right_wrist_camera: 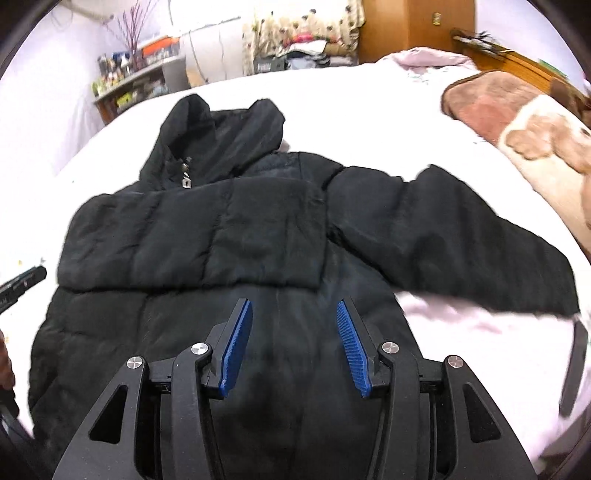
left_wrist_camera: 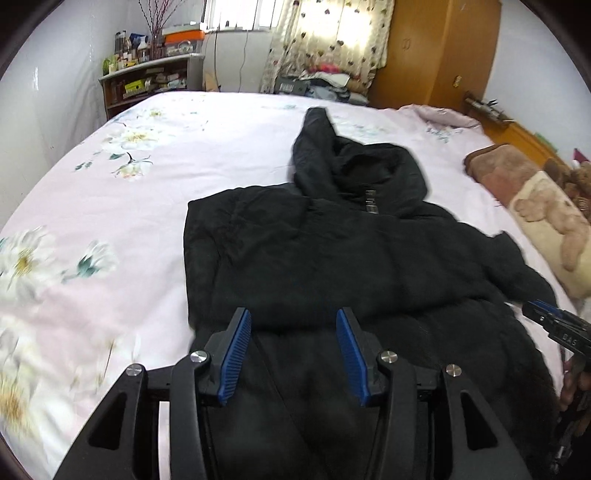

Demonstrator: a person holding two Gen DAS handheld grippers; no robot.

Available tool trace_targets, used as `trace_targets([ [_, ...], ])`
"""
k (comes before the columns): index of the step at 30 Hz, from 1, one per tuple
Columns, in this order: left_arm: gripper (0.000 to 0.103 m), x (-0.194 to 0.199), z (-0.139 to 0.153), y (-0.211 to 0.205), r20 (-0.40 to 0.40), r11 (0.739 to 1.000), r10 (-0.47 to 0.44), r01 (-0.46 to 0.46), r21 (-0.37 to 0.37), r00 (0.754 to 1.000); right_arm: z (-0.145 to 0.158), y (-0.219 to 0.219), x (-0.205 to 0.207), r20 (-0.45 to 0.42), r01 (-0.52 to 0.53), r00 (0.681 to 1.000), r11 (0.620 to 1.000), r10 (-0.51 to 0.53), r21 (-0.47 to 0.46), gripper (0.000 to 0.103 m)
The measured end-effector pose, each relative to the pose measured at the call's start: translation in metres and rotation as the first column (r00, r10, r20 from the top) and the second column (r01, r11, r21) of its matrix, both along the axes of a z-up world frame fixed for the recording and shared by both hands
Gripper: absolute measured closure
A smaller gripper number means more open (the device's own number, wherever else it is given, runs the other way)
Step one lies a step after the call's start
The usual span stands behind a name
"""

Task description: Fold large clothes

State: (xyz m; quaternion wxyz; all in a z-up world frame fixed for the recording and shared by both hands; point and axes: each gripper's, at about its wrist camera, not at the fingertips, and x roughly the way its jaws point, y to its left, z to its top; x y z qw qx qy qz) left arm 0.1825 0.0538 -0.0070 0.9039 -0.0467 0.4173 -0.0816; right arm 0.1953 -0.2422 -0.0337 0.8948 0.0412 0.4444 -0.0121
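Jacket (right_wrist_camera: 229, 236) lies flat mid-bed (left_wrist_camera: 110, 206); both tongs (left_wrist_camera: 293, 321) gape above.

Black puffer jacket (right_wrist_camera: 229, 236); pale pink bedsheet (left_wrist_camera: 221, 147), white floral print; claw pads (left_wrist_camera: 236, 354) blue; brown-cream blanket (right_wrist_camera: 517, 122).

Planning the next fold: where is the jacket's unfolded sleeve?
In the right wrist view the sleeve stretches right from the black jacket across the bed sheet, toward the brown blanket.

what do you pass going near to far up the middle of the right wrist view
right gripper with open fingers → black puffer jacket body → folded-over sleeve → hood → bed sheet → curtain
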Motion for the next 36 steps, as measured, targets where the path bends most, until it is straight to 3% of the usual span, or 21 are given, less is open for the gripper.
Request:
trace_targets([
  [8,0.053,-0.088,0.03,-0.013,0.021,0.998,-0.023,0.024,-0.064,1.0,0.033,-0.016,-0.096,0.057,0.044,0.997,0.996,-0.049,0.077,0.053],
  [16,0.053,-0.102,0.039,-0.043,0.015,0.995,-0.079,0.08,-0.065,0.997,0.042,-0.032,-0.128,0.071,0.069,0.995,0.994,-0.075,0.086,0.053],
  [26,0.048,-0.073,0.035,-0.062,0.023,0.995,-0.095,0.095,-0.03,0.995,0.03,-0.075,-0.12,0.063,0.159,0.984,0.98,-0.167,0.119,0.053],
  [28,0.047,-0.062,0.032,-0.065,0.026,0.996,-0.088,0.088,-0.017,0.996,0.024,-0.09,-0.114,0.059,0.186,0.979,0.973,-0.196,0.133,0.051],
  [30,0.046,-0.047,0.028,-0.065,0.031,0.997,-0.078,0.079,-0.008,0.996,0.016,-0.109,-0.105,0.046,0.219,0.973,0.965,-0.228,0.144,0.042],
  [36,0.045,0.004,0.013,-0.067,0.047,0.998,-0.057,0.055,0.041,0.997,-0.014,-0.177,-0.075,-0.005,0.349,0.936,0.921,-0.353,0.172,0.041],
])
